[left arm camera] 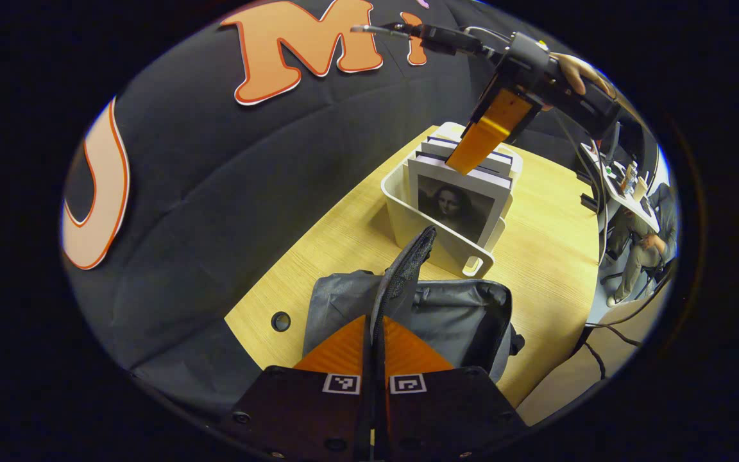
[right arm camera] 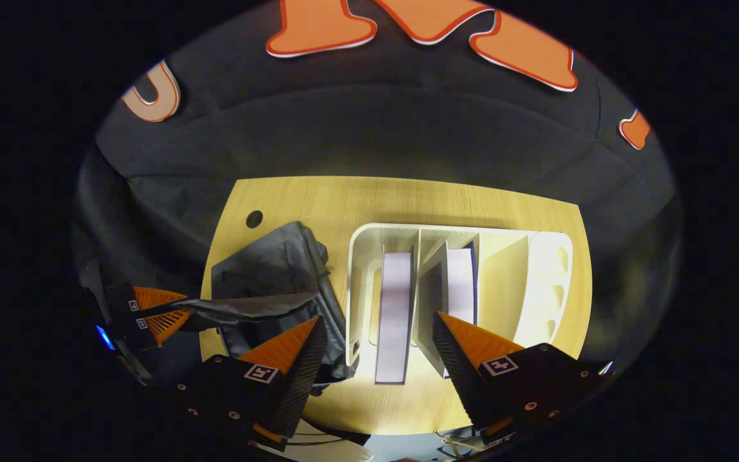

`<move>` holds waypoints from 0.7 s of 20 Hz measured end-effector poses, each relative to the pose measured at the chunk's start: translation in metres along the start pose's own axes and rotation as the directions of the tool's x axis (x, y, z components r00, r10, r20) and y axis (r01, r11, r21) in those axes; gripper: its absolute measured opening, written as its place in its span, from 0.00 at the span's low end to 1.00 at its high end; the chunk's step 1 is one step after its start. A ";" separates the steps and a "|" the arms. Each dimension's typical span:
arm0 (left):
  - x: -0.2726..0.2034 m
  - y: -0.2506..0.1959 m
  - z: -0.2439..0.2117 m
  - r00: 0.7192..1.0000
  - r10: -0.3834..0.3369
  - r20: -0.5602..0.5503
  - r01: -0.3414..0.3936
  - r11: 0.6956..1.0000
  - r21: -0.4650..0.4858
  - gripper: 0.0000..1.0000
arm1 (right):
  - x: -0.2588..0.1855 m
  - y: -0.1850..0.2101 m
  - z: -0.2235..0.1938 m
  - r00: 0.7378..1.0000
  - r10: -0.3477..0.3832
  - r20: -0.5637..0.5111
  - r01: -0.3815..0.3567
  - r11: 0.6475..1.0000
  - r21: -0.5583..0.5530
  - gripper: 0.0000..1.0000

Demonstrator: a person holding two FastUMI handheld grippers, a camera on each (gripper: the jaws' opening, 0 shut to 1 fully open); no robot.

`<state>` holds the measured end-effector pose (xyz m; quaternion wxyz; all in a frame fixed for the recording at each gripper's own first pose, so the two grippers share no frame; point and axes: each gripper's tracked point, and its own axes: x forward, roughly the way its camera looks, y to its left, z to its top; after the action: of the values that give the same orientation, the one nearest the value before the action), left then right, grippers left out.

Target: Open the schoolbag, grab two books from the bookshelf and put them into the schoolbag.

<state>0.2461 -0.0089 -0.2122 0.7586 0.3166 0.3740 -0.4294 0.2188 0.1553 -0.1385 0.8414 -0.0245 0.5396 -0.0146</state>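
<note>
The grey schoolbag (left arm camera: 466,314) lies open on the wooden table (left arm camera: 555,256). My left gripper (left arm camera: 376,319) is shut on the bag's dark flap (left arm camera: 408,263) and holds it upright; the right gripper view also shows this gripper (right arm camera: 158,314) and the flap (right arm camera: 247,308). Behind the bag stands a white bookshelf bin (left arm camera: 408,224) with several upright books (left arm camera: 456,205). My right gripper (right arm camera: 376,319) hangs open just above the bin (right arm camera: 363,256), straddling one book (right arm camera: 395,314), with a second book (right arm camera: 460,282) beside it. A hand (left arm camera: 575,70) holds that gripper (left arm camera: 469,160) over the books.
A round cable hole (left arm camera: 280,321) sits in the table near the bag's left side. Beyond the table's right edge are cables (left arm camera: 600,346) and a seated person (left arm camera: 639,244) at a desk. The bin's right compartments (right arm camera: 504,282) hold no books.
</note>
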 end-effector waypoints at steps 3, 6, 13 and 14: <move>0.004 0.001 -0.001 1.000 -0.012 0.001 0.012 1.000 0.004 0.03 | 0.010 0.000 0.001 0.999 -0.015 -0.029 0.015 1.000 -0.012 0.99; 0.007 0.000 -0.004 1.000 -0.025 -0.005 0.025 1.000 -0.004 0.03 | 0.026 -0.001 -0.005 0.998 -0.029 -0.061 0.028 0.999 -0.018 0.99; 0.003 -0.001 -0.007 0.999 -0.034 -0.004 0.034 0.999 -0.008 0.03 | 0.057 0.006 -0.013 0.994 -0.044 -0.102 0.044 0.999 -0.002 0.94; 0.002 -0.001 -0.007 0.999 -0.034 -0.003 0.034 0.999 -0.007 0.03 | 0.060 0.004 -0.014 0.993 -0.051 -0.105 0.052 0.999 0.002 0.82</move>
<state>0.2438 -0.0047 -0.2178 0.7515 0.3083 0.3820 -0.4407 0.2311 0.1560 -0.1995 0.8113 -0.0356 0.5822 -0.0388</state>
